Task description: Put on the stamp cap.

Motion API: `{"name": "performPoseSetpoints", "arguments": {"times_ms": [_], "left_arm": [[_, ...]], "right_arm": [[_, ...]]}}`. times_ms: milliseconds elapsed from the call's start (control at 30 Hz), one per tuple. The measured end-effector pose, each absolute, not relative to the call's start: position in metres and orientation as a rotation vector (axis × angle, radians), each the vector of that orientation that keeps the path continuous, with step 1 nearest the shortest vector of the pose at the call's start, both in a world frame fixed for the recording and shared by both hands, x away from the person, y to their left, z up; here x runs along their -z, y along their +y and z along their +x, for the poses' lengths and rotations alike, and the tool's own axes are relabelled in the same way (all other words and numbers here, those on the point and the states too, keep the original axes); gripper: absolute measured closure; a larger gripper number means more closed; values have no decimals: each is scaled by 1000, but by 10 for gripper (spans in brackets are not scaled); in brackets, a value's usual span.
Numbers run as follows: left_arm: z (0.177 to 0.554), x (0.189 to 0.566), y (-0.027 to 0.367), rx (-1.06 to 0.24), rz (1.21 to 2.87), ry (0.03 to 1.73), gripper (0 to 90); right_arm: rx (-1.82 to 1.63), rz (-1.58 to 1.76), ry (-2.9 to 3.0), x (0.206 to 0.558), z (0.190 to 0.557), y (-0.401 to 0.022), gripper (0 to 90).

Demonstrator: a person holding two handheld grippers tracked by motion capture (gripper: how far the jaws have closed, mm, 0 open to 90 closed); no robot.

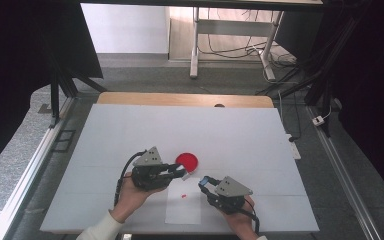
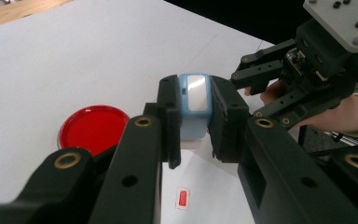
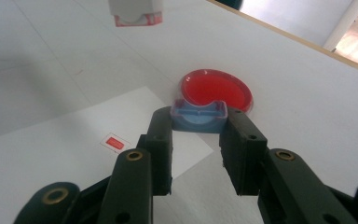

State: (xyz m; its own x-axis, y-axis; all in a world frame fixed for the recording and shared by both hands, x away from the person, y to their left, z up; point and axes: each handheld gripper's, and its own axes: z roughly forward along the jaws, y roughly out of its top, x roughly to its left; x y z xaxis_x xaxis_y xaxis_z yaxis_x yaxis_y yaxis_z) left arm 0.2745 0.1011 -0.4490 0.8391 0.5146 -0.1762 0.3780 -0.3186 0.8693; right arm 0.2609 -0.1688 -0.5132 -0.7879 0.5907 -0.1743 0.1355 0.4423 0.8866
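Blue plastic piece (image 2: 193,100) pinched in left fingers (image 2: 168,119); right fingers (image 3: 235,135) clamp another blue part (image 3: 198,115), both above tabletop (image 1: 130,130) beside red dish (image 1: 186,161). Shallow tip grips; either part could slip during mating.

no readable text, labels or numbers

We see a white tabletop (image 1: 130,130) with a wooden strip (image 1: 185,99) along its far edge. A round red dish (image 1: 186,161) sits near the middle. A white sheet of paper (image 1: 182,209) lies at the near edge, with a small red mark (image 1: 184,195) on it. Behind the tabletop, grey floor (image 1: 145,77) and cables (image 1: 230,50).
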Motion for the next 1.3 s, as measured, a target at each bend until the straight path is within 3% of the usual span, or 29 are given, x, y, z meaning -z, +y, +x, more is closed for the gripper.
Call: {"name": "performPoseSetpoints", "arguments": {"times_ms": [1300], "left_arm": [[276, 455, 92, -161, 1921, 698, 759]], "right_arm": [[-1324, 586, 2224, 516, 262, -133, 645]]}}
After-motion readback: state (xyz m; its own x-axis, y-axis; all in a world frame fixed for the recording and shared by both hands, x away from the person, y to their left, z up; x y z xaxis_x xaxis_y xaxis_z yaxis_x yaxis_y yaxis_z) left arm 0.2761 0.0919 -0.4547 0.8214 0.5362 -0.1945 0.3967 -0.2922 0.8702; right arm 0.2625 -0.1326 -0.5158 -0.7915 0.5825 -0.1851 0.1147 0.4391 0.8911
